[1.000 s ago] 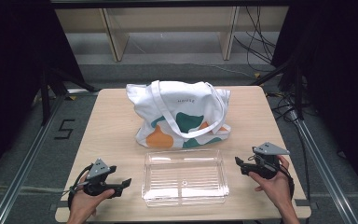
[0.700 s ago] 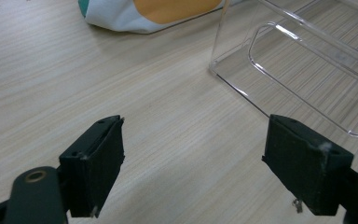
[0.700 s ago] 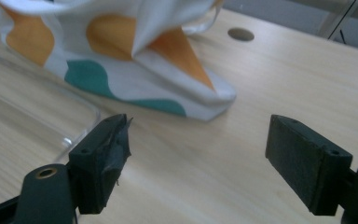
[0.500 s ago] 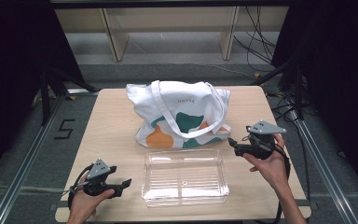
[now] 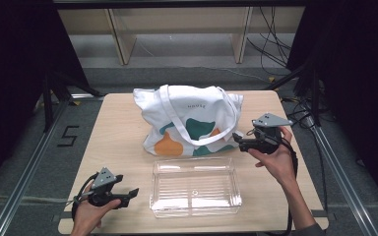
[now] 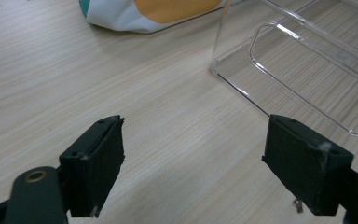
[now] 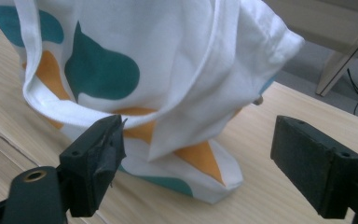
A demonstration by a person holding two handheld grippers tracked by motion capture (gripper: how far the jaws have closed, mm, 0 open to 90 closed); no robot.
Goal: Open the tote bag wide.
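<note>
Right gripper (image 5: 237,138), jaws apart, sits by the bag (image 5: 189,118), which lies behind the clear box (image 5: 195,187). Pinch one strap w/ both pads, not loose cloth. Left gripper (image 5: 132,193), jaws apart, idles left of box.

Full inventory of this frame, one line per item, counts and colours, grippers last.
tote bag: 1, white with teal and orange shapes, far middle of table, handles draped over its front
clear box: 1, transparent plastic, near middle of table, in front of the bag, nothing visible inside
table: 1, light wood
shelf unit: 1, pale wood, on the floor beyond the table
cables: several, black, floor at far right
left gripper: 1, black, near-left table corner, jaws open
right gripper: 1, black, at the bag's right side, jaws open
</note>
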